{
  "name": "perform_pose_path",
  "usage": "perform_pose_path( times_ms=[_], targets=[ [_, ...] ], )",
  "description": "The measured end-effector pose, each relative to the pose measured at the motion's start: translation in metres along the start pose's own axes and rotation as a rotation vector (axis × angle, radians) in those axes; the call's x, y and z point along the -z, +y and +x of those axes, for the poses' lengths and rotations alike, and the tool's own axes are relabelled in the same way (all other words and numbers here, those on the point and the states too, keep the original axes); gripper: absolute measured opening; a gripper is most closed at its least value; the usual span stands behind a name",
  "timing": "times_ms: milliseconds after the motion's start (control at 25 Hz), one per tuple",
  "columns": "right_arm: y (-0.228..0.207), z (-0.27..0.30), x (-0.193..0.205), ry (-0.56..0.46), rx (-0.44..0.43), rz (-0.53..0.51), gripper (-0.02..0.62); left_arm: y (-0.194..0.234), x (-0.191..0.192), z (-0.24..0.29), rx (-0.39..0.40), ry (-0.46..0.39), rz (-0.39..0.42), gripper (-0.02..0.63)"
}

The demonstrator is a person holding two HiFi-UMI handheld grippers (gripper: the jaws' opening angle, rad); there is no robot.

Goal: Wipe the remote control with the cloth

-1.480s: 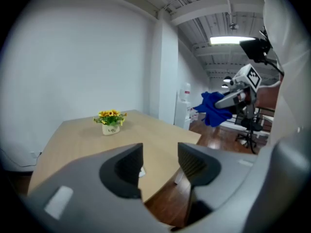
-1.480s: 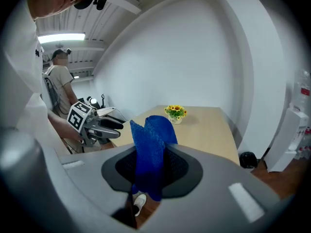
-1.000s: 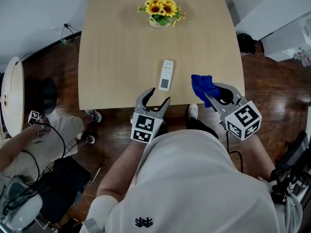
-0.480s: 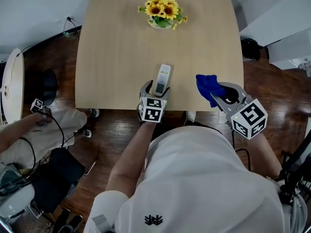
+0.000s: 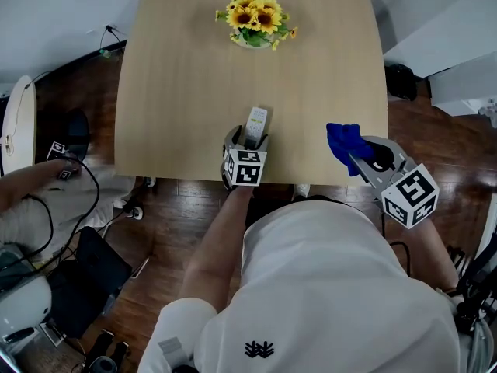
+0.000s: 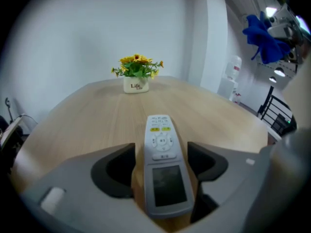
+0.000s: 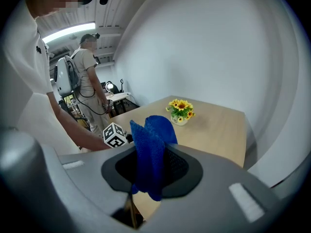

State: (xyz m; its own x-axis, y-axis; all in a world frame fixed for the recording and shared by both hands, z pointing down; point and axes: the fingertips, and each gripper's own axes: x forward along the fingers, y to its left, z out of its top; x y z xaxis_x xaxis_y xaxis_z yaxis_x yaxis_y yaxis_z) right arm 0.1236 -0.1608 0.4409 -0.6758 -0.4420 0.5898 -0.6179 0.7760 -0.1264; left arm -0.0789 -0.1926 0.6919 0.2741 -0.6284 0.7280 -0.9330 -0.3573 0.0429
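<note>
- Noting the left gripper (image 5: 248, 140) poised over the remote control (image 5: 255, 121) at 6 o'clock on the surface (image 5: 186, 76). Jaws spread wide, just been opening, with the remote lying flat between them and neither pad pressing on it.
- Found the right gripper (image 5: 359, 155) at 4 o'clock, held in the air by the surface's near corner. Jaws pinching the blue cloth (image 5: 343, 138), which is bunched and well apart from the remote.
- Judged as an early stage: cloth secured, remote bracketed but not gripped, no wiping contact seen. Left to do: steadying the remote, bringing the cloth across, wiping it.
- Recorded a light wood surface carrying a pot of sunflowers (image 5: 255, 20) at 12 o'clock.
- Recorded a dark wooden floor (image 5: 435, 130), white walls, and cables and gear at 8 o'clock beside a second person (image 5: 35, 208). Noted another person (image 7: 86, 72) standing, seen in the right gripper view.
</note>
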Motion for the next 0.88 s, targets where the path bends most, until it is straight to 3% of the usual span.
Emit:
perform_pose_path(
  times_ms=[240,280,320,360,640,880],
  targets=[
    [-0.009,-0.005,0.011,0.021,0.013,0.001,0.086,0.000,0.002,0.008,-0.027,-0.027,0.000,0.353],
    [-0.010,-0.006,0.011,0.021,0.015,0.000,0.086,-0.001,0.002,0.007,-0.030,-0.036,0.017,0.341],
    [-0.010,-0.006,0.010,0.021,0.015,-0.001,0.086,-0.003,0.001,0.007,-0.031,-0.043,0.035,0.283],
    [-0.011,-0.005,0.010,0.022,0.016,-0.001,0.086,-0.003,0.001,0.007,-0.029,-0.044,0.044,0.282],
    [-0.003,-0.002,0.006,0.010,0.015,-0.009,0.086,-0.006,-0.005,0.001,0.036,-0.027,-0.002,0.278],
    [-0.004,-0.003,-0.008,-0.046,0.037,-0.002,0.086,-0.024,-0.047,-0.041,0.112,-0.120,0.104,0.278]
  ],
)
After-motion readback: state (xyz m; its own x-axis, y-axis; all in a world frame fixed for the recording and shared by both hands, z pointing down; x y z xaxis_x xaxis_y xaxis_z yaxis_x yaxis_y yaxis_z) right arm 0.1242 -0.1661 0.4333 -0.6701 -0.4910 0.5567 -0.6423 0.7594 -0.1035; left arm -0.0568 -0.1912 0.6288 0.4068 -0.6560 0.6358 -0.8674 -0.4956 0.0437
